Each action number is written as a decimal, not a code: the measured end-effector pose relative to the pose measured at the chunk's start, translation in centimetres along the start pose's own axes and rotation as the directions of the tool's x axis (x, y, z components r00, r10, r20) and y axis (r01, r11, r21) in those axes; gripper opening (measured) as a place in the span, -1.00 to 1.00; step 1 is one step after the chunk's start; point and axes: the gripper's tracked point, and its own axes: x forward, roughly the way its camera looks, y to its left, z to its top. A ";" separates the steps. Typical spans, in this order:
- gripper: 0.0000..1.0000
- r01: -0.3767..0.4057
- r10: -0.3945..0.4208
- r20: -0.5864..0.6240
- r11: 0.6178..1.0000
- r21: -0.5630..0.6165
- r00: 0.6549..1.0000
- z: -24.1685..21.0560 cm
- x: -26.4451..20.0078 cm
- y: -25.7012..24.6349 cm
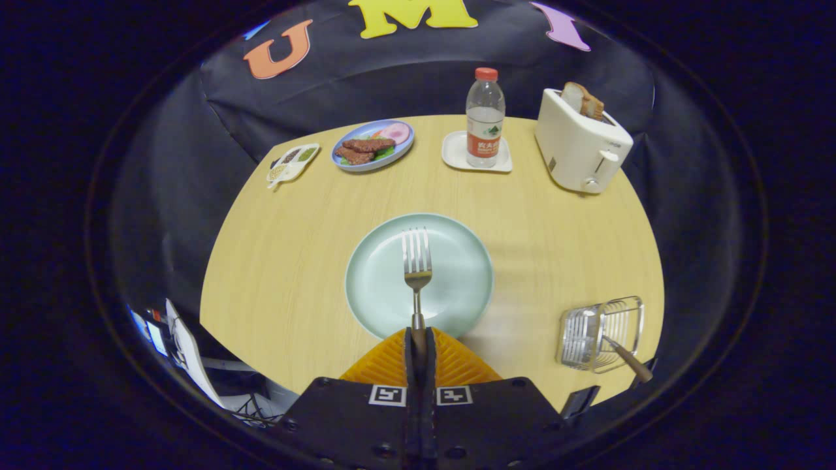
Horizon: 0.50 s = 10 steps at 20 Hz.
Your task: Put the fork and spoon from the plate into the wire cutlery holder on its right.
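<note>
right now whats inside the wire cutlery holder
One utensil stands in the wire cutlery holder, its brown handle sticking out. Its head is behind the wires, so its type is unclear. The fork is gripped by the fingers.

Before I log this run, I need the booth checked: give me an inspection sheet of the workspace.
Surface: wooden table, dry and tidy.
Job's things: fork held over the green plate; a utensil handle already sticks out of the wire cutlery holder; which utensil it is cannot be told.
Clutter: food plate, condiment tray, water bottle on a coaster, toaster with bread.
Grippers: gripper shut on fork handle.
Cables: tangle below the table's near edge.
Surroundings: black cloth wall.
</note>
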 end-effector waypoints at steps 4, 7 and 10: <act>-0.96 0.000 0.002 -0.029 0.999 0.044 1.000 -0.2 -5.1 -4.5; -0.96 0.021 -0.016 -0.059 0.996 0.083 0.998 -1.3 -7.9 -8.7; -0.96 0.070 -0.059 -0.089 0.990 0.127 0.994 -2.3 -9.5 -13.0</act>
